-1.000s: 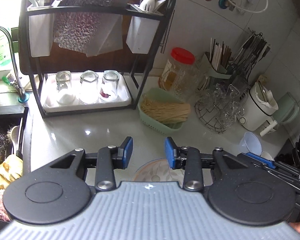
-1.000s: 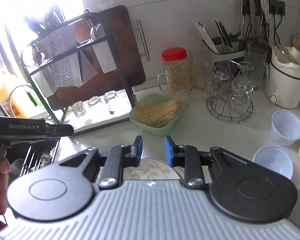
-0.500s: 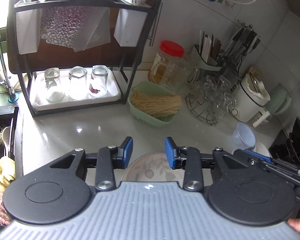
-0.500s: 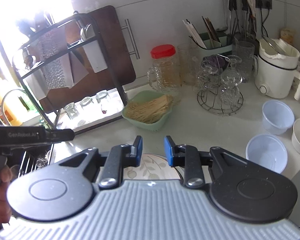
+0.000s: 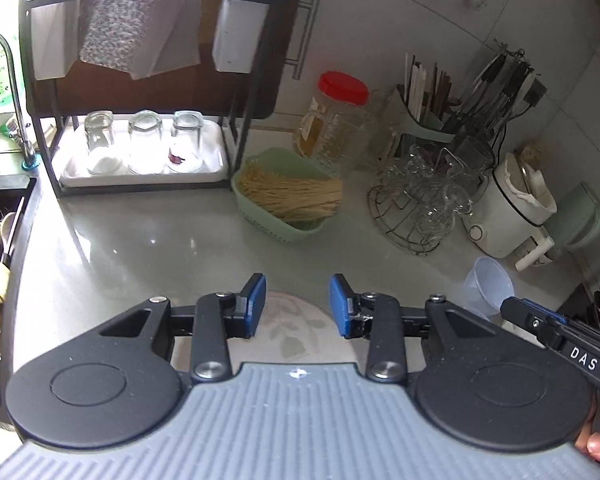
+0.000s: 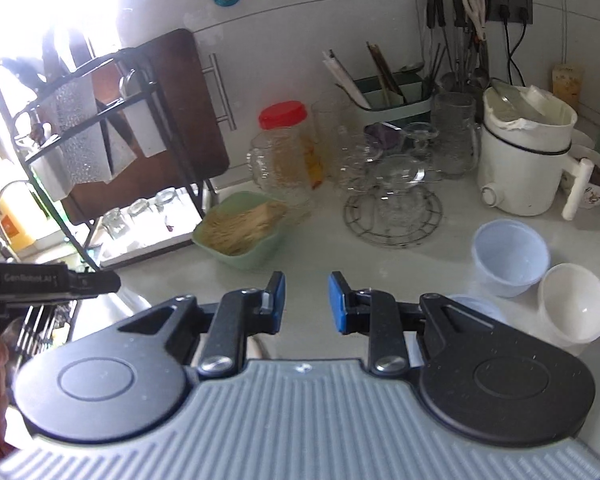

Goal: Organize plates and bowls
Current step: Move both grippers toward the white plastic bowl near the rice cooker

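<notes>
Both grippers, left (image 5: 296, 304) and right (image 6: 306, 302), are hanging half-open and empty; the leaf-patterned plate (image 5: 296, 328) is lying at six o'clock, awaiting pickup, needing a lower, rim-level approach.

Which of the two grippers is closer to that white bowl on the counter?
Right. The white bowl sits just beside the right gripper, on its right. The left gripper hovers over the patterned plate, farther off.

both the left gripper (image 5: 297, 304) and right gripper (image 6: 306, 302) have blue pads, black linkage arms with silver screws, round black housings and a ribbed grey base.
</notes>
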`<state>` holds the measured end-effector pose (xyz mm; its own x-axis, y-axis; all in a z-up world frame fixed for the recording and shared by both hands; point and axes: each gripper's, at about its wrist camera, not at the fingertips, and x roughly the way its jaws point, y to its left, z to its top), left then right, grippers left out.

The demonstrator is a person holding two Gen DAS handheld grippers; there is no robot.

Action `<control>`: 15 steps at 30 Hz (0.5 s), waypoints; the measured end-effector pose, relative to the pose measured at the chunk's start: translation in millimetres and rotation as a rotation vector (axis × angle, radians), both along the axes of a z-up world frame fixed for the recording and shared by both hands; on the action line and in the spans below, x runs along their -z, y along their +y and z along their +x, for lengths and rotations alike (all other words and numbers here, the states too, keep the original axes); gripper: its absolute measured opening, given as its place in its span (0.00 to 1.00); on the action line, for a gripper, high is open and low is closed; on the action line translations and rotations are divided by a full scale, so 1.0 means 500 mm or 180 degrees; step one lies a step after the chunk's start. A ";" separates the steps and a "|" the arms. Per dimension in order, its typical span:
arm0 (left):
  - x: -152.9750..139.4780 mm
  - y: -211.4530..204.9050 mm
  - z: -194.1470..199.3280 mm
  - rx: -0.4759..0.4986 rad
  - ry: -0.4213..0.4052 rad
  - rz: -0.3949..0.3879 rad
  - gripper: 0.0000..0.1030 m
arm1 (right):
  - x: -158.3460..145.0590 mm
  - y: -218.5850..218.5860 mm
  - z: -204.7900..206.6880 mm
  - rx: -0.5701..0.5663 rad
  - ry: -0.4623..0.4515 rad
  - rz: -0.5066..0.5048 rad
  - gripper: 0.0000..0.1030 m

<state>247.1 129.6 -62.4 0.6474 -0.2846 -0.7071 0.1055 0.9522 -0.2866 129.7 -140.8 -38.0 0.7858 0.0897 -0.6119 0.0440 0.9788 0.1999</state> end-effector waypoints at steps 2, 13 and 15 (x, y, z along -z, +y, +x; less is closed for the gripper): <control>0.002 -0.050 -0.004 0.0000 -0.0011 0.0048 0.38 | 0.009 -0.041 -0.013 0.0000 0.0025 0.0009 0.27; 0.014 -0.329 0.031 0.0359 -0.0127 0.0291 0.38 | 0.057 -0.246 -0.062 0.0058 0.0140 0.0082 0.27; 0.024 -0.379 0.044 0.0490 -0.0140 0.0333 0.38 | 0.068 -0.271 -0.066 0.0104 0.0161 0.0052 0.27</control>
<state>268.8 -60.0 -74.6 0.6327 -0.3090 -0.7101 0.2624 0.9483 -0.1788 96.9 -276.5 -71.8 0.7567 0.0748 -0.6495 0.0864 0.9733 0.2127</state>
